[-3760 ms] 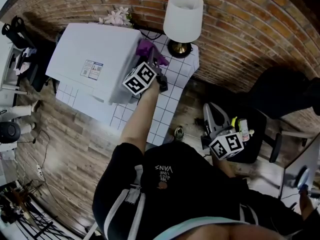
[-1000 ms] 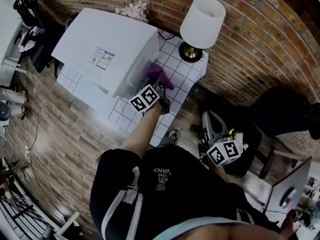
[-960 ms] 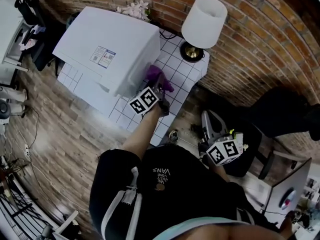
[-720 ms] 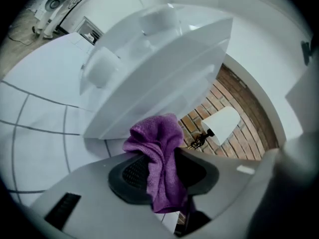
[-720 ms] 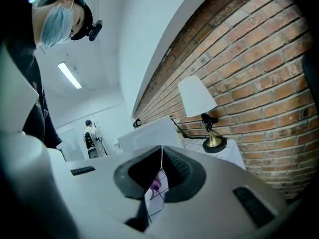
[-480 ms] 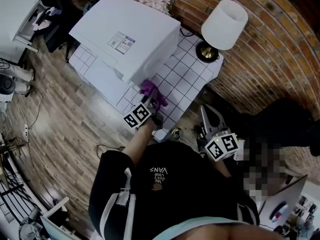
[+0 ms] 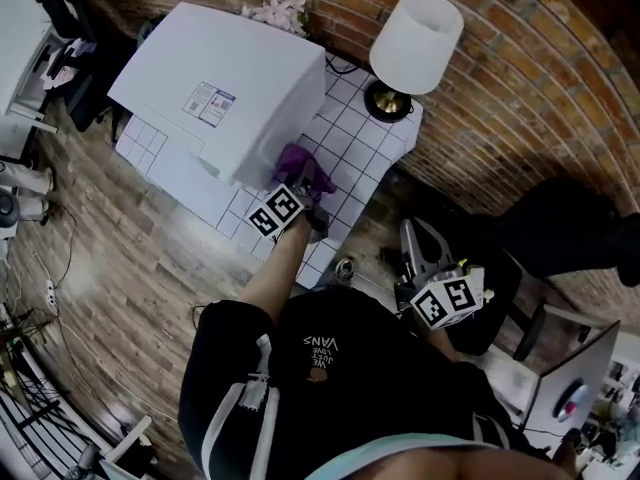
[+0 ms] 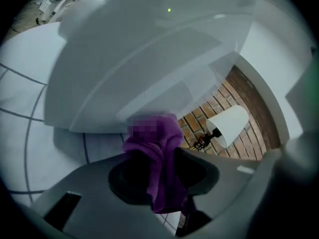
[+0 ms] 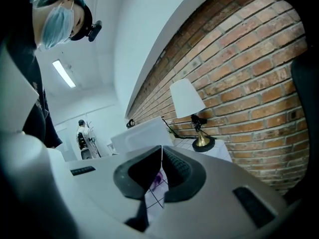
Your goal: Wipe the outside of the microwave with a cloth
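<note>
Left tongs (image 8: 160, 169): clenched on a purple cloth (image 8: 160, 151). The cloth is bunched between the jaws, and its loose end stands out past the tips. In the head view, the cloth (image 7: 300, 166) lies against the lower near corner of the microwave (image 7: 220, 83), at the side wall that faces the lamp (image 7: 415, 40). The cloth is just above the counter (image 7: 372, 150), which has a white tiled top.

Right tongs (image 9: 160, 169): jaws closed tip to tip, with nothing between them. These tongs are held off the counter, well apart from the microwave, at the person's right side.

Microwave: white, upright on the counter, with a printed label (image 7: 208, 101) on its top panel. Pale flowers (image 7: 280, 10) are at its far side.

Lamp: white shade on a brass base, at the counter's far corner, near a brick wall (image 7: 520, 88). The counter is on a wooden floor (image 7: 130, 298).
</note>
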The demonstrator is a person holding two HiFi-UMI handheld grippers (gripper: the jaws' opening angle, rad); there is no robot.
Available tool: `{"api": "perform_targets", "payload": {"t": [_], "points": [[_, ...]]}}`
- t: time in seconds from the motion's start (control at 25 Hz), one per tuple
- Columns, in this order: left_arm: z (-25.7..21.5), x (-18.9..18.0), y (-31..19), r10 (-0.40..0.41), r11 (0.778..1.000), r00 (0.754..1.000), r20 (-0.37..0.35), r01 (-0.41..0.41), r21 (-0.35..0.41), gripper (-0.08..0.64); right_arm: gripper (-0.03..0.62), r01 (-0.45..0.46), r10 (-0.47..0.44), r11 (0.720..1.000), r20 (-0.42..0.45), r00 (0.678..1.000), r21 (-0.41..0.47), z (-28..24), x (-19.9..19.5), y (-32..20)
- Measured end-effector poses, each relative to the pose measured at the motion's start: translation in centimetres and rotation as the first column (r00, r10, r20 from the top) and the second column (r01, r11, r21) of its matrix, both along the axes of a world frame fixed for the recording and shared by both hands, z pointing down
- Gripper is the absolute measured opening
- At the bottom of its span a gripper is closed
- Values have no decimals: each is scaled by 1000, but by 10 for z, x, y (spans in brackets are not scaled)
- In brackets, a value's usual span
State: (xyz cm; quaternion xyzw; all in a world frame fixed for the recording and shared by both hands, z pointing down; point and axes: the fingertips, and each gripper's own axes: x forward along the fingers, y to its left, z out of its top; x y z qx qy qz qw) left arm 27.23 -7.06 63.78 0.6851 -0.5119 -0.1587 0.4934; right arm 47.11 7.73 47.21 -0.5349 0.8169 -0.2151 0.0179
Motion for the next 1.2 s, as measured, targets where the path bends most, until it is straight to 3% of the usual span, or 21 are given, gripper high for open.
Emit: {"api": "perform_targets", "payload": {"t": [0.32,0.6,1.0,1.2], "points": [[0,55,-76,27,1000,1000,-12,-27,13,141,5,-149,148,988,-13,989,-41,10,48,17],[9,84,-116,25,1000,1000,-15,-25,-4,141,5,-229,227,970,-35,973,-77,17,76,30],[3,89,-116,49,999,999,-18,-49,3,141,5,-217,216,975,-29,976,-56,15,74,31],[-10,95,-93,115,993,993,-18,-114,29,141,5,-174,173,984,-24,985,-36,8,56,26]]}}
